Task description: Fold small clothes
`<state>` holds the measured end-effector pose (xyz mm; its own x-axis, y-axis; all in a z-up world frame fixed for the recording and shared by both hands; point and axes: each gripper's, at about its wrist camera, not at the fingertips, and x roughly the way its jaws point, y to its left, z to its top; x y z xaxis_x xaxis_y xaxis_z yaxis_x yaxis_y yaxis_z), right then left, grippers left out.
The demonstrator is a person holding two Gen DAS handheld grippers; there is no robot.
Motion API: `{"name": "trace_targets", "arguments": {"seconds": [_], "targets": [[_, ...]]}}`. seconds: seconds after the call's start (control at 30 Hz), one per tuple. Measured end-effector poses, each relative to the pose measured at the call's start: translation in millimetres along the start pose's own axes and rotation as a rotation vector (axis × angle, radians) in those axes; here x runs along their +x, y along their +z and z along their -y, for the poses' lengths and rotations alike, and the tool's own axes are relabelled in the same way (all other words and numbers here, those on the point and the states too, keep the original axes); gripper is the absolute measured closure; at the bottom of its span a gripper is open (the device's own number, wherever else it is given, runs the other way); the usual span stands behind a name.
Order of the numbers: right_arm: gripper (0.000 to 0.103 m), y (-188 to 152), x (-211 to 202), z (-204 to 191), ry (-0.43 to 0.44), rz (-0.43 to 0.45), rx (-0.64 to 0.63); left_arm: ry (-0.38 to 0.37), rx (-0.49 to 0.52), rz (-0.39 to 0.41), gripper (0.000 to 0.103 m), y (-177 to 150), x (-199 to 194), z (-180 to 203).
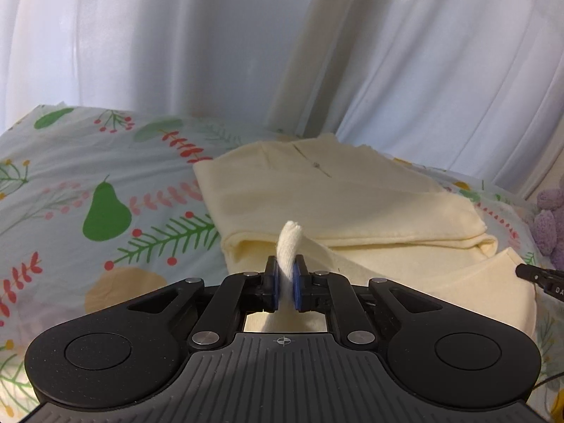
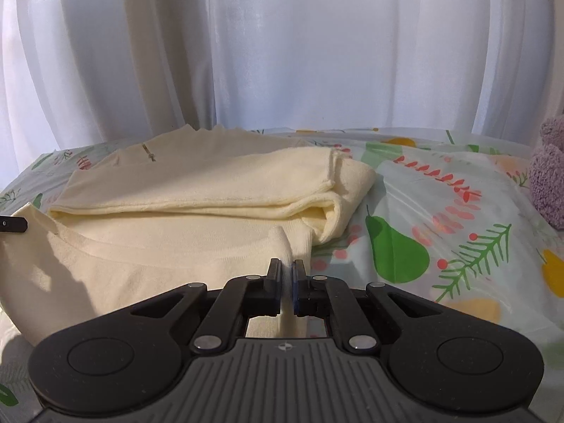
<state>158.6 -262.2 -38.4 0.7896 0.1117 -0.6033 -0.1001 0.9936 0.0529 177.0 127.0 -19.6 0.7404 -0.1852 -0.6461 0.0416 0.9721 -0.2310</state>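
A pale yellow garment (image 1: 338, 194) lies partly folded on the fruit-print sheet (image 1: 88, 183); it also shows in the right wrist view (image 2: 197, 183). My left gripper (image 1: 285, 262) is shut on a pinched fold of the garment's near left edge, and the cloth stands up between the pads. My right gripper (image 2: 286, 264) is shut on the garment's near right edge. The right gripper's tip shows at the right edge of the left wrist view (image 1: 539, 276), and the left one's tip shows at the left edge of the right wrist view (image 2: 14, 225).
White curtains (image 2: 282, 53) hang behind the bed. A purple plush toy (image 2: 550, 176) sits at the far right, also in the left wrist view (image 1: 550, 222). The printed sheet (image 2: 458, 211) extends to both sides of the garment.
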Motion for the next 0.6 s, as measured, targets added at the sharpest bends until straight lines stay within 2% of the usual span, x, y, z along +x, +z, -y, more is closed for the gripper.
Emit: {"name": "trace_targets", "arguments": {"seconds": [0.07, 0.17, 0.3, 0.4, 0.47, 0.6], "targets": [[0.098, 17, -5, 2, 0.005, 0.055, 0.004, 0.006, -0.007, 0.060, 0.093, 20, -5, 0], [0.098, 43, 8, 6, -0.026, 0.106, 0.009, 0.023, -0.026, 0.106, 0.093, 48, 10, -5], [0.098, 67, 49, 11, -0.044, 0.100, 0.051, 0.050, -0.074, 0.071, 0.093, 67, 62, -13], [0.098, 71, 87, 11, -0.051, 0.048, 0.062, 0.078, -0.050, -0.019, 0.092, 65, 101, -8], [0.097, 68, 105, 12, -0.056, 0.000, 0.061, 0.080, -0.026, -0.061, 0.091, 58, 113, -7], [0.096, 58, 110, 14, -0.048, -0.037, 0.021, 0.041, 0.005, -0.070, 0.068, 41, 110, -9]]}}
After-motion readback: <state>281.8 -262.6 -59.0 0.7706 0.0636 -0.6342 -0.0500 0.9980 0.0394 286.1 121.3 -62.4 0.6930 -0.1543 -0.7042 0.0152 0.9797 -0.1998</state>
